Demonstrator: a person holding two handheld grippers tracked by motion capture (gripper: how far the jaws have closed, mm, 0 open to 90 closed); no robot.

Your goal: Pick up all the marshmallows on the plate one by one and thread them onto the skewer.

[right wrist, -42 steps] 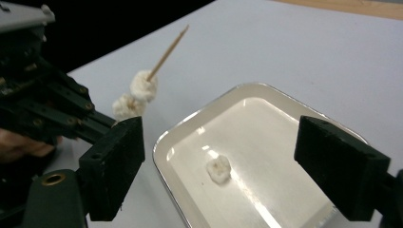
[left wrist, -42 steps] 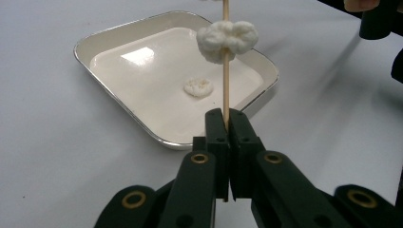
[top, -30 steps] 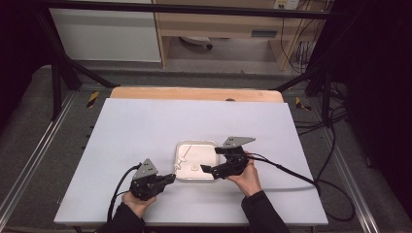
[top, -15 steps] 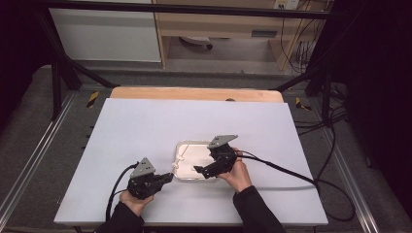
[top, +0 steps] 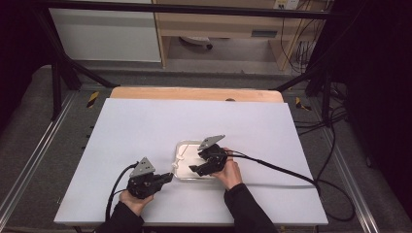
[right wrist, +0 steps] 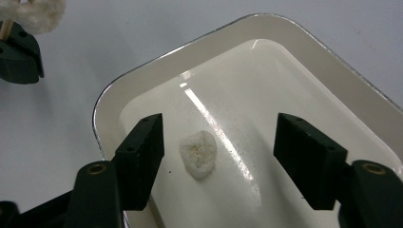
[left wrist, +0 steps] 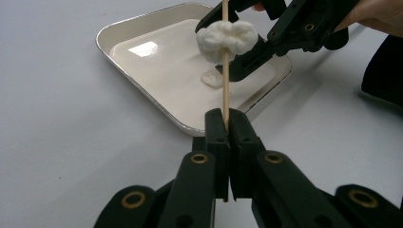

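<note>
While left gripper (left wrist: 227,124) pinches skewer (left wrist: 225,71), morsel (right wrist: 198,154) lies between right gripper (right wrist: 218,161) fingers (right wrist: 142,156).

no readable text, labels, brand marks or numbers anywhere. only sign-like marking: yellow/black hazard tape (top: 92,98) on the floor by the worktop (top: 145,121), no lettering on it.
</note>
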